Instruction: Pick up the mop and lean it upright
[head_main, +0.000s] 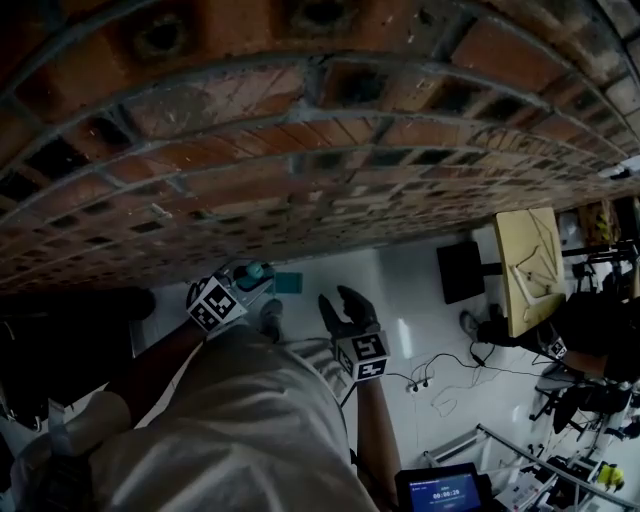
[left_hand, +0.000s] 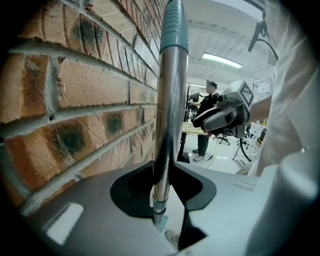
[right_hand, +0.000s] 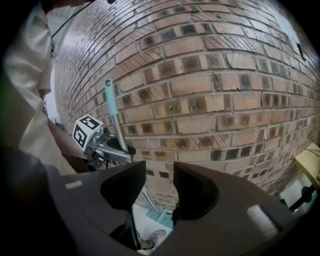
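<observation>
The mop's chrome pole (left_hand: 169, 100) with a teal grip stands upright close to the brick wall (left_hand: 75, 100). My left gripper (left_hand: 167, 175) is shut on the pole below the grip. In the head view the teal handle tip (head_main: 256, 271) shows just past the left gripper (head_main: 250, 288), and the teal mop head (head_main: 288, 283) lies on the floor by the wall. My right gripper (right_hand: 159, 172) is open with nothing between its jaws. It hovers to the right of the pole (right_hand: 114, 117), apart from it, and in the head view the right gripper (head_main: 340, 300) sits beside the left one.
The brick wall (head_main: 300, 130) fills the space ahead. A person (left_hand: 205, 125) stands farther down the room. At the right are a black box (head_main: 460, 270), a table with a pale board (head_main: 528, 265), floor cables (head_main: 440, 375) and a tablet screen (head_main: 440, 488).
</observation>
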